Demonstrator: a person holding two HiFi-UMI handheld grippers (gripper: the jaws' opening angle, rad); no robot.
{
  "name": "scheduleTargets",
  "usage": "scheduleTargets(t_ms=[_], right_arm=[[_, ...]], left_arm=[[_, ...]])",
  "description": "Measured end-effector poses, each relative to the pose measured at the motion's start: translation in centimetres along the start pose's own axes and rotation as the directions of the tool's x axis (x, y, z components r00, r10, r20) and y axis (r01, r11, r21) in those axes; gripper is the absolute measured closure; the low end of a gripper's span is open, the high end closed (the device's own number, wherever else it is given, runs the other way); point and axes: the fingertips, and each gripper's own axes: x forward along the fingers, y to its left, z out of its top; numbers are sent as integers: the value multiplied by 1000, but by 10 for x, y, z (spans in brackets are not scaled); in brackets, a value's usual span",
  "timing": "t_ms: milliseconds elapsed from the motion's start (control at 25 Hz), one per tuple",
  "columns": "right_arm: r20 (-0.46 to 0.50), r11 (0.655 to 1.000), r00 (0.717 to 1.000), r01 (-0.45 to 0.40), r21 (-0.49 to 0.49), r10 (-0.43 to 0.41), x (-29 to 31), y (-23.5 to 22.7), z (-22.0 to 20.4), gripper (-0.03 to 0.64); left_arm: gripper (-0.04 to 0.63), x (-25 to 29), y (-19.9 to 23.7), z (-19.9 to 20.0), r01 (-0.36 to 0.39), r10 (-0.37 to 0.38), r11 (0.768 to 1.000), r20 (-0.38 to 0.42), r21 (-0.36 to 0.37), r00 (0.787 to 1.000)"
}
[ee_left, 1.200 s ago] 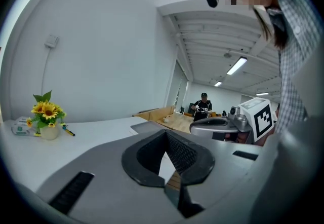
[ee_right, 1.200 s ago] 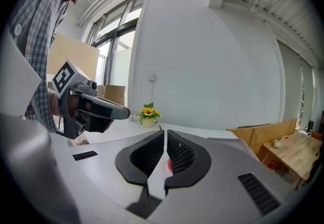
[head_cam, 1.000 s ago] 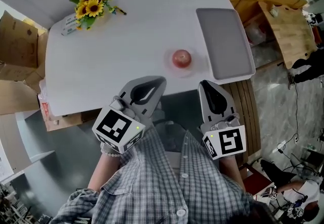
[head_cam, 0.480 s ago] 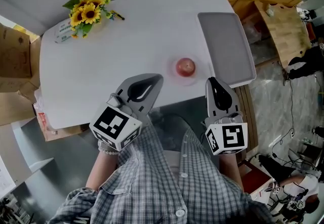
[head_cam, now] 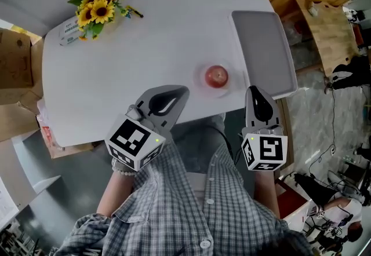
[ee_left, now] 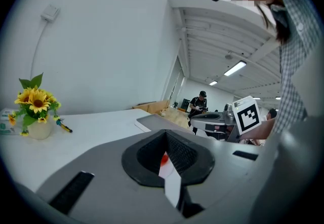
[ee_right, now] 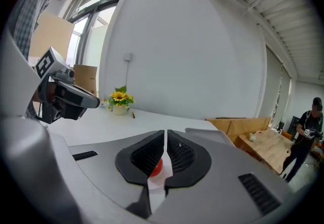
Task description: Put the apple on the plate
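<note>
- Near the front edge of the table (head_cam: 145, 46), the apple (head_cam: 217, 77) sits on what looks like a small pale plate (head_cam: 226, 89), so the job seems done.
- Right gripper (head_cam: 253, 90) is just beside it, jaws together, empty.
- Left gripper (head_cam: 183, 91) is closed too, holding nothing.

Workshop hall, strip lights (ee_left: 235, 68), cardboard boxes (head_cam: 14, 59)
</note>
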Motion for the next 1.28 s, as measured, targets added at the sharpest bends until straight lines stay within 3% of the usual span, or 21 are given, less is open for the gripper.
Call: scheduleTargets(t_ms=[360,600,880,1280], right_arm=[[-88,998,994,-56,27,58,34,-18,-24,584],[-185,990,973,-141,14,141,59,-17,-47,584],[-311,975,924,-206,78,220,84,-16,-86,584],[-464,958,841,-275,76,279,107,-8,-134,584]], left_arm=[[586,23,14,-9,-73,70,995,-46,-65,996],[586,41,29,-21,-149,140,979,-75,-140,987],[586,58,45,-46,-251,226,948,-141,-198,964],[586,75,52,-85,-318,258,902,-226,-292,939]])
